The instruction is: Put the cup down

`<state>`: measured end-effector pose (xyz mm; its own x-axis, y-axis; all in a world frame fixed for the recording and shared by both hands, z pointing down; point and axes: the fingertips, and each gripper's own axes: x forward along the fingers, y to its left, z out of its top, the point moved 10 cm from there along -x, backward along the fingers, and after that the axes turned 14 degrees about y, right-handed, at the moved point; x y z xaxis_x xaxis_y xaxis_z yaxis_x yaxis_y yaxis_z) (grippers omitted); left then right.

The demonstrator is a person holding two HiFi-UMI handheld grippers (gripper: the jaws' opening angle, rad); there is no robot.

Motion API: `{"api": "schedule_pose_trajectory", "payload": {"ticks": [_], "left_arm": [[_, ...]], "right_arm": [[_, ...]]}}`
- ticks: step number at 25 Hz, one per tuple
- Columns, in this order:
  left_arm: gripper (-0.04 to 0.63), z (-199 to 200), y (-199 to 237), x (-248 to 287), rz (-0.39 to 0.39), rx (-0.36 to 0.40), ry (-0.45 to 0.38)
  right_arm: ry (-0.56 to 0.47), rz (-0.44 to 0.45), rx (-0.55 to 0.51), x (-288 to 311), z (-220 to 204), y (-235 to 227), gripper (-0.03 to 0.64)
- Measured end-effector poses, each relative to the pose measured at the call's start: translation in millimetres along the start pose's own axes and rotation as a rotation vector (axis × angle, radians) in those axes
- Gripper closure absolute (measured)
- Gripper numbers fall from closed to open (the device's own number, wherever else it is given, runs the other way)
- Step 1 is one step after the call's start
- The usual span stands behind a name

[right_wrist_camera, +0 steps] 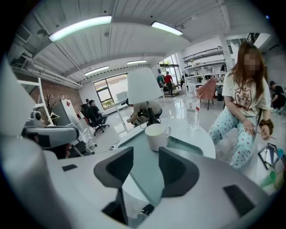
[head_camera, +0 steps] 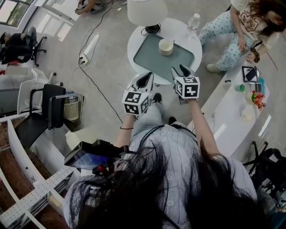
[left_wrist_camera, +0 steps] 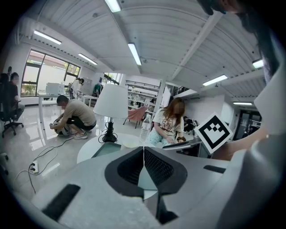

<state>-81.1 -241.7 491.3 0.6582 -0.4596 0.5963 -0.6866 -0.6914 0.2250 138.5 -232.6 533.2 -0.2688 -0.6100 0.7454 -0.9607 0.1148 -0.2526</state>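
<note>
The right gripper (right_wrist_camera: 146, 154) is released: its two dark jaws stand apart with nothing between them, and only the tray and desk show through the gap. The cup (right_wrist_camera: 156, 135) stands upright ahead of that gripper, just beyond the jaw tips and clear of them, with its handle turned to the gripper's right. It rests on a green tray (head_camera: 154, 60) that lies on a round white desk (head_camera: 134, 47). From the head view the cup (head_camera: 166, 46) sits at the far end of the tray, in front of both grippers. The right gripper (head_camera: 179, 71) hovers over the near edge of the desk. The left gripper (head_camera: 145, 81) is beside it, to its left, also at the near edge. The left gripper (left_wrist_camera: 144, 154) is clenched, its jaws meeting tip to tip on nothing. Beyond the cup stand a white lamp (head_camera: 146, 11) and, to the right of it, a clear water bottle (head_camera: 193, 23).
</note>
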Motion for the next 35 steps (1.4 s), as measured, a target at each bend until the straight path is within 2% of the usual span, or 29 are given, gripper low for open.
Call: {"api": "schedule_pose_trajectory", "payload": {"ticks": [7, 19, 26, 35], "left_arm": [[0.578, -17, -34, -16, 0.014, -0.052, -0.033], [0.578, -52, -101, -49, 0.093, -0.076, -0.076], [0.578, -69, -122, -73, 0.14, -0.087, -0.074], [0.578, -72, -121, -86, 0.137, -0.074, -0.072]], "right_arm": [[-0.072, 0.086, -0.036, -53, -19, 12, 0.466], [-0.149, 0.196, -0.112, -107, -55, 25, 0.517], [-0.154, 0.228, -0.149, -124, -68, 32, 0.529], [-0.163, 0.247, -0.149, -128, -71, 51, 0.534]]}}
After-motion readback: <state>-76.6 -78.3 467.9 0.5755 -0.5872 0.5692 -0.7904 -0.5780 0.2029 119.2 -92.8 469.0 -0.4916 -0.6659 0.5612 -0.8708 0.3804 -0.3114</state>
